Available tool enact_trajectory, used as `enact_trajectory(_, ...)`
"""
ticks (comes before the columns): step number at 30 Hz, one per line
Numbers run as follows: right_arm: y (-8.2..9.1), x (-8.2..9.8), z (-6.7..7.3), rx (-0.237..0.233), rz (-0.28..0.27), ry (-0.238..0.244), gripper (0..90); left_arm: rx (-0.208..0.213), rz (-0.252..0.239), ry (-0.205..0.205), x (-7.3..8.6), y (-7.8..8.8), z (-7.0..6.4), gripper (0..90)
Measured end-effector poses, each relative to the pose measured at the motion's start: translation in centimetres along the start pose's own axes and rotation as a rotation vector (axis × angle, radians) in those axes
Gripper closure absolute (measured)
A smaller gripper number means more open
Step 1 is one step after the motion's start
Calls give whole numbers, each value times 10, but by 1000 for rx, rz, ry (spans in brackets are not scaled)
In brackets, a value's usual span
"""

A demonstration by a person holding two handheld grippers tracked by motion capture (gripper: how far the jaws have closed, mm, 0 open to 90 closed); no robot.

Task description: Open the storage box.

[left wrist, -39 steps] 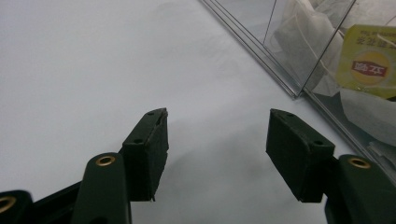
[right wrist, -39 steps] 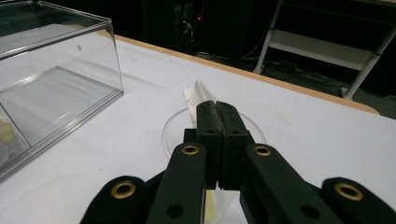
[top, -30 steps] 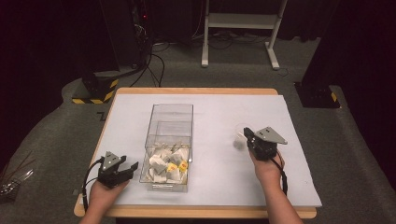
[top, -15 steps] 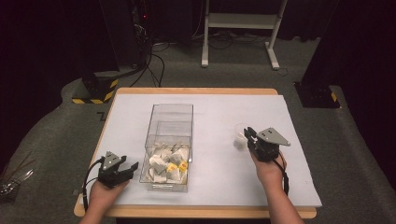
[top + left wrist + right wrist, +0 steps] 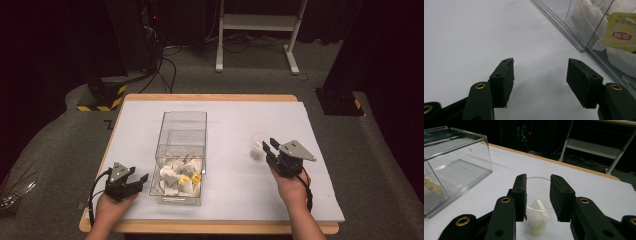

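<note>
A clear plastic cup stands on the white table cover right of centre, with a tea bag lying in its bottom. My right gripper hovers just on the near right side of the cup, open, and its jaws stand a narrow gap apart with nothing between them. A clear plastic box lies in the middle, with several tea bags piled in its near end. My left gripper rests open on the cover just left of that end. A yellow tea-bag tag shows through the wall.
The table's wooden edge runs along the front, close to both hands. The box wall is right beside the left gripper's right jaw. Behind the table stand a white metal frame and cables on the floor.
The right hand has eased slightly to the right, away from the cup. The left gripper, the box and the cup have stayed put.
</note>
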State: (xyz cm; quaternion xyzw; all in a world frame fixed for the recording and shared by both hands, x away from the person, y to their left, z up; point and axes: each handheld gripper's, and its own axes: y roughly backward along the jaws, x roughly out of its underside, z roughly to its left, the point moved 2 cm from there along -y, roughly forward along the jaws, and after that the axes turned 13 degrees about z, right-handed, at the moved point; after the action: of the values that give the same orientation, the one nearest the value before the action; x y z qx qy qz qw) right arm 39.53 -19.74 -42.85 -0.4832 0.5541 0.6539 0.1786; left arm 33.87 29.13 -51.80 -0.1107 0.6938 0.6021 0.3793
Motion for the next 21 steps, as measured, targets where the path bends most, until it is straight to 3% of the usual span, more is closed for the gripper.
enact_trajectory(10,7,18,0,-1,23,-9,622,-1,-3,1,0,0,0,392)
enact_trajectory(21,8,44,-1,16,92,-4,599,-3,-5,2,0,1,0,397)
